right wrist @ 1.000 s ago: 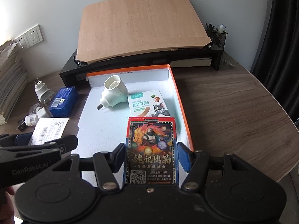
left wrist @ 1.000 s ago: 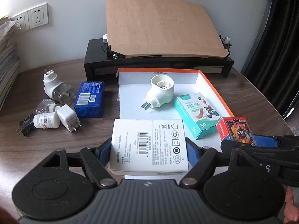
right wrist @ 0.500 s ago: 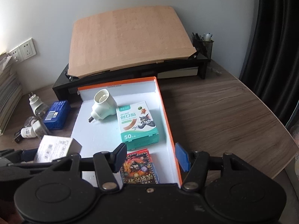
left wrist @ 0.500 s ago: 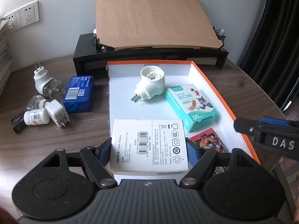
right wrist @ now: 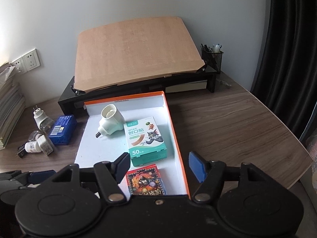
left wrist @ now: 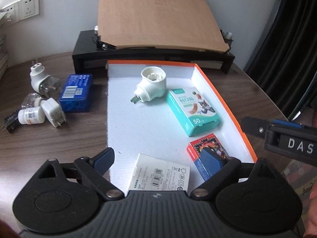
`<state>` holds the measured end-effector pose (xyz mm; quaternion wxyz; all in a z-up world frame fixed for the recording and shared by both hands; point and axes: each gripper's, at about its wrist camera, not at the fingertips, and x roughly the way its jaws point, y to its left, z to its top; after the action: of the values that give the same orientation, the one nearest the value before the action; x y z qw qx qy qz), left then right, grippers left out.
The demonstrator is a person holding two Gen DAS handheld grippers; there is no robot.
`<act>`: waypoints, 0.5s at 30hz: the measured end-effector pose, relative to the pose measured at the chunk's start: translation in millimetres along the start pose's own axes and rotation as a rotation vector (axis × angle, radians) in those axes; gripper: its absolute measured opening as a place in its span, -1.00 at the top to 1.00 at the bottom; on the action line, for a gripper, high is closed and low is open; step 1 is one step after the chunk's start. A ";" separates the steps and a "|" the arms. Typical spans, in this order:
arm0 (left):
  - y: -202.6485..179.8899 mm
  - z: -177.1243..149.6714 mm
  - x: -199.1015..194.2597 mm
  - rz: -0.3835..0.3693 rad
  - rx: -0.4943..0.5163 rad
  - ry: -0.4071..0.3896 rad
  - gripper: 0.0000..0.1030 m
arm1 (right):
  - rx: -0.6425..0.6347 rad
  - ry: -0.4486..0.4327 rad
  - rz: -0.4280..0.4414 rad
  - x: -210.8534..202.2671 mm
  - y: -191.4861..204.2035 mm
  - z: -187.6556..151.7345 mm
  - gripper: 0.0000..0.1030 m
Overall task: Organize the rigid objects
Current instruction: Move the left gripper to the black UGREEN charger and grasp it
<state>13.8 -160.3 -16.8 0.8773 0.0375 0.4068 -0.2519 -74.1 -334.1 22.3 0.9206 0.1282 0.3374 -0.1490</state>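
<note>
1. Left gripper (left wrist: 158,158) — jaws have just been opening, now wide apart; the white adapter box (left wrist: 160,175) it was carrying a second ago lies free on the tray floor, pads clear of it
2. Right gripper (right wrist: 159,167) — jaws likewise just opened, nothing gripped; red card pack (right wrist: 146,182) released into the orange-rimmed tray (right wrist: 175,130), below the teal plaster box (right wrist: 145,140)
3. Outstanding, by my reckoning — blue case (left wrist: 76,93) and small plugs (left wrist: 53,112) remain on the desk, left of the tray

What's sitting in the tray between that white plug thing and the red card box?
The teal plaster box lies between the white plug adapter and the red card box, inside the orange-rimmed tray. The right wrist view shows it best.
</note>
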 end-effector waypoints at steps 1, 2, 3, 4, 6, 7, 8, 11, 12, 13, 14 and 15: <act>2.3 1.1 -2.2 0.010 -0.006 -0.005 -0.87 | 0.001 -0.001 0.006 -0.1 1.4 0.6 -0.53; 5.1 1.9 -4.5 0.020 -0.013 -0.012 -0.87 | -0.002 -0.001 0.013 0.0 3.4 1.3 -0.54; 8.2 2.8 -6.6 0.032 -0.021 -0.018 -0.87 | -0.005 -0.002 0.017 0.2 5.9 1.7 -0.56; 11.2 3.4 -8.4 0.042 -0.029 -0.022 -0.87 | -0.009 -0.002 0.023 0.5 8.8 2.0 -0.56; 17.5 4.7 -11.7 0.059 -0.041 -0.026 -0.87 | -0.020 0.000 0.041 1.8 15.5 2.7 -0.56; 21.0 4.9 -13.7 0.070 -0.047 -0.031 -0.87 | -0.025 0.003 0.049 2.9 19.6 2.7 -0.57; 24.4 5.0 -15.6 0.084 -0.047 -0.034 -0.87 | -0.030 0.004 0.057 4.2 23.5 2.8 -0.57; 36.5 4.2 -21.7 0.113 -0.061 -0.044 -0.87 | -0.047 0.011 0.080 7.5 37.0 3.1 -0.57; 41.2 4.2 -23.0 0.120 -0.069 -0.045 -0.87 | -0.054 0.012 0.088 7.9 42.2 3.1 -0.57; 45.9 4.2 -23.8 0.127 -0.079 -0.043 -0.87 | -0.061 0.015 0.094 8.9 46.9 3.4 -0.57; 50.6 3.8 -25.1 0.133 -0.087 -0.043 -0.87 | -0.069 0.017 0.102 9.7 51.8 3.5 -0.57; 54.9 3.4 -26.3 0.141 -0.094 -0.043 -0.87 | -0.077 0.017 0.110 10.4 56.2 3.7 -0.57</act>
<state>27.8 -102.6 -2.9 0.9022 0.0192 0.3956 -0.1708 -44.1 -285.5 25.8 0.9287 0.1123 0.3433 -0.0840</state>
